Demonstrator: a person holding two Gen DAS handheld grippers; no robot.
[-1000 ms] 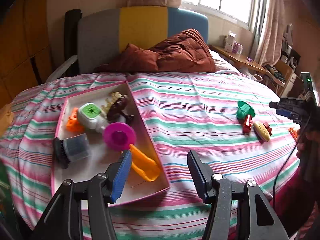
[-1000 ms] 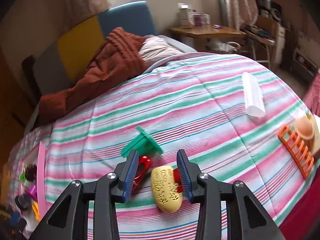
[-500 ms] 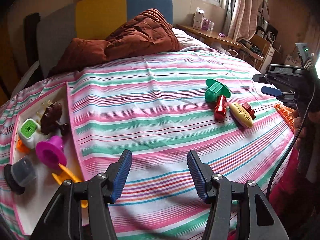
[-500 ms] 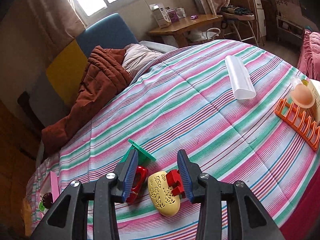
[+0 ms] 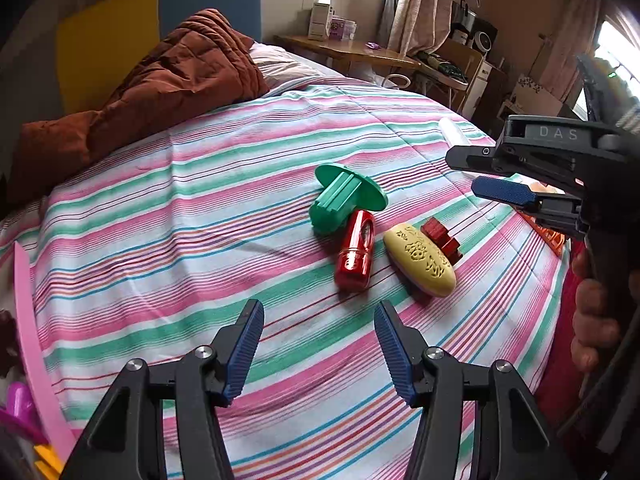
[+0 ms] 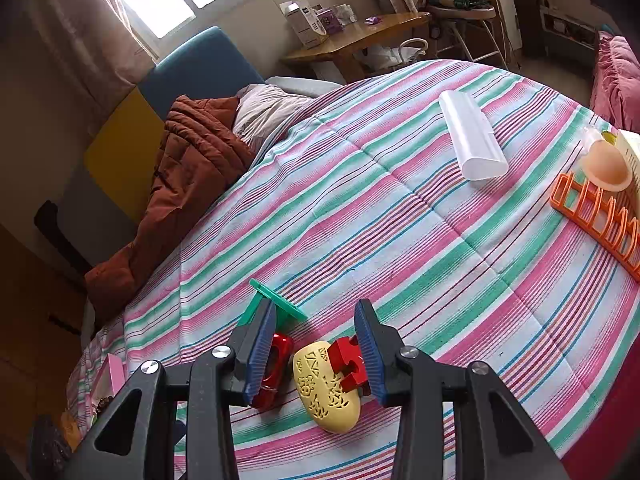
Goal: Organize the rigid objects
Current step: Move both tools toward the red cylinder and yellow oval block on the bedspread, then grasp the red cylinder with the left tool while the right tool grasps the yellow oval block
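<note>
Hovering over the striped bedspread (image 5: 240, 208), the left gripper (image 5: 319, 350) stands parted and empty, near the red capsule (image 5: 355, 254) and yellow oval (image 5: 420, 266). In the right wrist view, the right gripper (image 6: 316, 352) hangs half-parted above yellow oval (image 6: 320, 394) and red block (image 6: 346, 362), gripping nothing.

bedspread (image 5: 200, 216): striped woven cloth | red capsule (image 5: 355, 254): glossy plastic | yellow case (image 5: 420, 260): matt, embossed plastic
</note>
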